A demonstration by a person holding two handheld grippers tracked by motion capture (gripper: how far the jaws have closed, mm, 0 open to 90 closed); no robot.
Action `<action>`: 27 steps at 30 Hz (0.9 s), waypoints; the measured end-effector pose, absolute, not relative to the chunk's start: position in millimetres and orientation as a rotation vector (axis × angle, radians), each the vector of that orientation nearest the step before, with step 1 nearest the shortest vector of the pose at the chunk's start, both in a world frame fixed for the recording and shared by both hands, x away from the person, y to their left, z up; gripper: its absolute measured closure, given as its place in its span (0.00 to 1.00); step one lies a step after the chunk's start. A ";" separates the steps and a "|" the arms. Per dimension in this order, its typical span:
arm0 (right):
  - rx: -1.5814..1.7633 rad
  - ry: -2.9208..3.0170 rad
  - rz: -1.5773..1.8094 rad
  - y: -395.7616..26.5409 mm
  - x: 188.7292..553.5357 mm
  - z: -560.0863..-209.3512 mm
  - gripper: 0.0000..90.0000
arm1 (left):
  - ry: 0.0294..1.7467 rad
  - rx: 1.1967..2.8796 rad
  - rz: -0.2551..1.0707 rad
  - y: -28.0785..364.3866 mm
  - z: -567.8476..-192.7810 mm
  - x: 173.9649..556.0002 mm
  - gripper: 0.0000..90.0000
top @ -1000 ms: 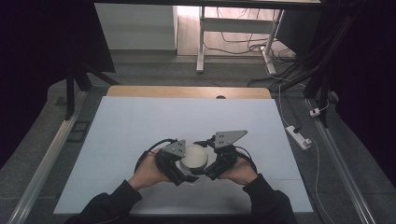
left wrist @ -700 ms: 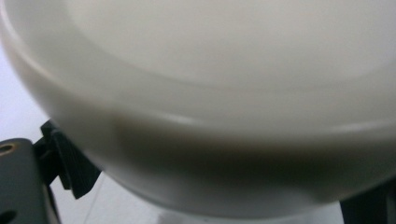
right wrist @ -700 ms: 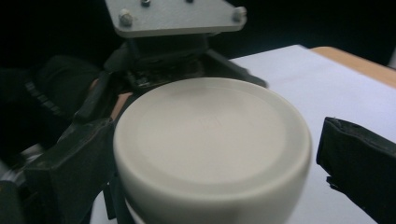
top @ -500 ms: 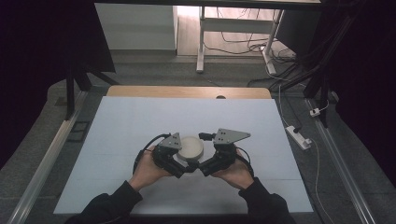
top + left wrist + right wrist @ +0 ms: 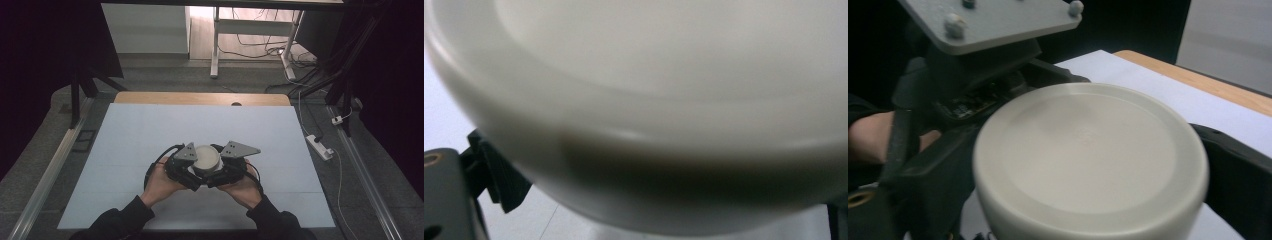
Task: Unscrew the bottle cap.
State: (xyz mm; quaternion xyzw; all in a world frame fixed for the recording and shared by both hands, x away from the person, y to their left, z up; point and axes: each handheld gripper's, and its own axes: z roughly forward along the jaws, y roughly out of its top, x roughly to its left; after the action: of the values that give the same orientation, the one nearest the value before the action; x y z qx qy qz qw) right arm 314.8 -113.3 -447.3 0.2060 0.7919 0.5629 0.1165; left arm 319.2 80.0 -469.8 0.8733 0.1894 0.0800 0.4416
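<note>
We see a round cream-white container, lid side up, held between the left gripper and the right gripper above the near middle of the worktop. In the right gripper view its black jaws stand wide on either side of the container, pressed against its wall, so that gripper is clamped on it. In the left gripper view the container's pale rim sits so close to the lens that we cannot tell how those jaws stand. The left gripper, with its grey three-cornered plate, crowds right behind the container and blocks the way on that side.

The worktop is covered by a plain white sheet, with a strip of bare wood at the far edge. Around it we find dark grey floor, a metal rail on the left, a white power strip on the right, and a white desk frame with loose cables beyond.

Against the view a second ago, both hands and the container have moved slightly farther from the person, and the two grippers have closed in tighter around it.
</note>
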 end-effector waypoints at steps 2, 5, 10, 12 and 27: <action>0.597 2.317 1.648 -113.9 314.5 -447.2 0.08 | 0.462 2.173 0.198 79.9 -469.8 319.1 0.08; 0.541 2.328 1.616 -113.8 312.9 -446.6 0.08 | 0.436 2.174 0.172 81.0 -471.2 320.4 0.08; 0.502 2.402 1.673 -118.9 320.0 -448.4 0.08 | 0.375 2.182 0.106 82.9 -474.4 323.7 0.08; 0.475 2.438 1.695 -121.1 322.8 -449.0 0.08 | 0.350 2.188 0.084 83.4 -475.0 324.1 0.08; 0.387 2.493 1.761 -130.0 327.9 -445.2 0.08 | 0.282 2.208 0.033 84.2 -479.0 325.8 0.08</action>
State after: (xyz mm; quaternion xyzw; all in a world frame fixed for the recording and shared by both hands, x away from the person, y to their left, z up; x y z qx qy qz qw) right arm 327.9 -130.0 -445.2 0.1258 0.8099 0.5720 0.0322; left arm 325.8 84.2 -479.0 0.8897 0.1137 0.0131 0.4419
